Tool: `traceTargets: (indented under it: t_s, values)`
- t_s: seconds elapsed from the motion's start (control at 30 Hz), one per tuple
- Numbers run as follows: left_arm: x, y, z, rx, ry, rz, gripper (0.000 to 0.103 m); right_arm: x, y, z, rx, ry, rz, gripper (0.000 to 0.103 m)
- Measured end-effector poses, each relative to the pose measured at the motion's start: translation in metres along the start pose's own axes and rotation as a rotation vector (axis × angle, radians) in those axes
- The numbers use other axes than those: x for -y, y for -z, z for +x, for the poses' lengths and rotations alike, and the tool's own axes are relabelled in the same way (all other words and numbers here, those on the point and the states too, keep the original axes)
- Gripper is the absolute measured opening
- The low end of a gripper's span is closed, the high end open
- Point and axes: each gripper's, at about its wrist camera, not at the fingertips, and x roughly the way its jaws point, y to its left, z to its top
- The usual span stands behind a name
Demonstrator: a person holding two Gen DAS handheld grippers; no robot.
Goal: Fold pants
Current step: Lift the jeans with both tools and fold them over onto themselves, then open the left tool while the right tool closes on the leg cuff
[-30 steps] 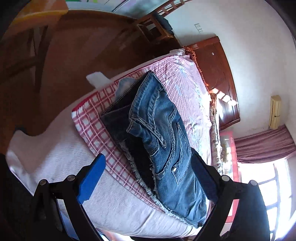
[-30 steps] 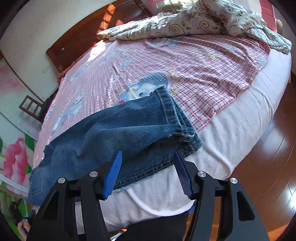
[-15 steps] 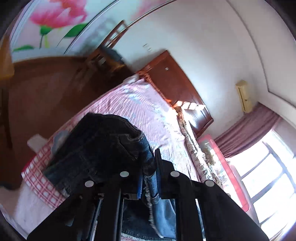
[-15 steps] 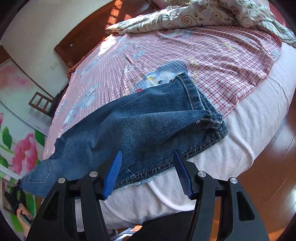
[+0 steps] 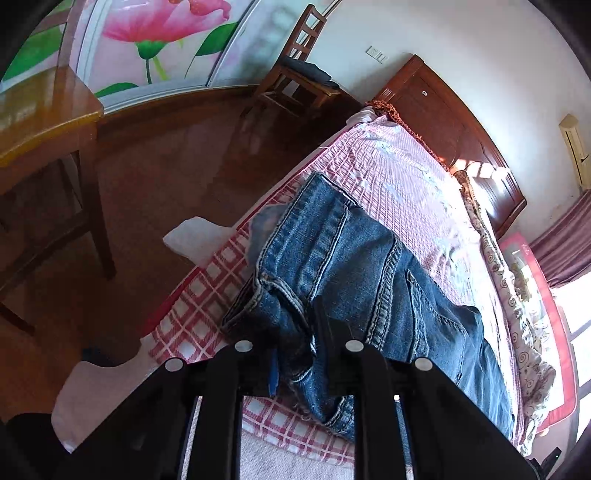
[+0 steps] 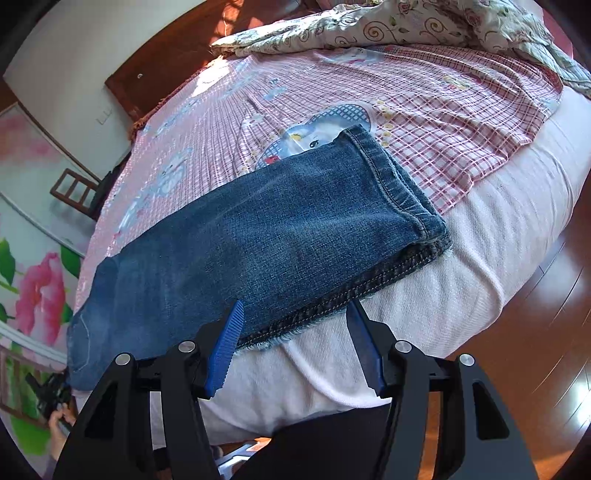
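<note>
Blue jeans lie lengthwise along the near edge of the bed. In the left wrist view the waist end is bunched up, and a fold of denim sits pinched between the fingers of my left gripper, whose jaws are opening slightly. In the right wrist view the leg part of the jeans lies flat, hems to the right. My right gripper stands open just above the frayed side seam, its blue pads holding nothing.
The bed has a pink checked sheet over a white cover. A crumpled floral quilt lies at the far side. A wooden table, a chair and the headboard stand around on the wood floor.
My left gripper went from wide open to shut on the waist end of the jeans and swung round with it. The right gripper stayed put while the leg part was drawn flatter.
</note>
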Motion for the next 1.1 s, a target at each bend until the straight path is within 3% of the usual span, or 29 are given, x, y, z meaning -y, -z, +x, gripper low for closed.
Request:
traceTargets:
  t_s: [0.03, 0.17, 0.3, 0.37, 0.43, 0.53, 0.63, 0.7, 0.8, 0.87, 0.93, 0.97, 1.03, 1.1]
  values:
    - [-0.003, -0.001, -0.005, 0.005, -0.003, -0.012, 0.022, 0.004, 0.000, -0.001, 0.005, -0.003, 0.019, 0.057]
    - [-0.008, 0.002, -0.037, 0.086, -0.103, 0.023, 0.056, 0.045, 0.001, -0.014, 0.078, -0.040, 0.220, 0.057]
    - [0.006, 0.006, -0.066, 0.152, -0.160, 0.111, 0.069, 0.085, 0.001, -0.032, 0.175, -0.143, 0.414, 0.057]
    - [0.017, 0.011, -0.077, 0.167, -0.131, 0.197, 0.072, 0.095, -0.001, -0.032, 0.197, -0.195, 0.480, 0.057]
    - [0.042, 0.019, -0.075, 0.157, -0.111, 0.324, 0.083, 0.100, -0.005, -0.023, 0.191, -0.246, 0.536, 0.057]
    - [0.071, 0.036, -0.066, 0.117, -0.048, 0.492, 0.086, 0.100, -0.008, -0.005, 0.158, -0.278, 0.608, 0.057]
    - [0.085, 0.045, -0.043, 0.033, -0.041, 0.561, 0.088, 0.100, -0.013, 0.009, 0.161, -0.295, 0.641, 0.057]
    - [0.084, 0.045, -0.027, -0.027, -0.069, 0.558, 0.088, 0.102, -0.015, 0.022, 0.153, -0.320, 0.672, 0.045]
    - [0.080, 0.053, -0.015, -0.059, -0.092, 0.566, 0.090, 0.101, -0.020, 0.033, 0.163, -0.278, 0.659, 0.003]
    - [0.082, 0.058, -0.014, -0.063, -0.094, 0.593, 0.094, 0.086, -0.031, 0.024, 0.186, -0.221, 0.548, 0.002]
    - [0.084, 0.060, -0.015, -0.067, -0.104, 0.616, 0.095, 0.043, -0.048, -0.007, 0.276, -0.127, 0.248, 0.001]
    - [0.085, 0.063, -0.015, -0.068, -0.101, 0.617, 0.095, 0.034, -0.049, -0.017, 0.307, -0.119, 0.191, 0.001]
    - [0.083, 0.066, -0.015, -0.069, -0.089, 0.603, 0.096, 0.051, -0.044, -0.014, 0.294, -0.121, 0.275, 0.001]
    - [0.083, 0.067, -0.013, -0.071, -0.082, 0.596, 0.098, 0.078, -0.034, 0.016, 0.205, -0.050, 0.341, 0.001]
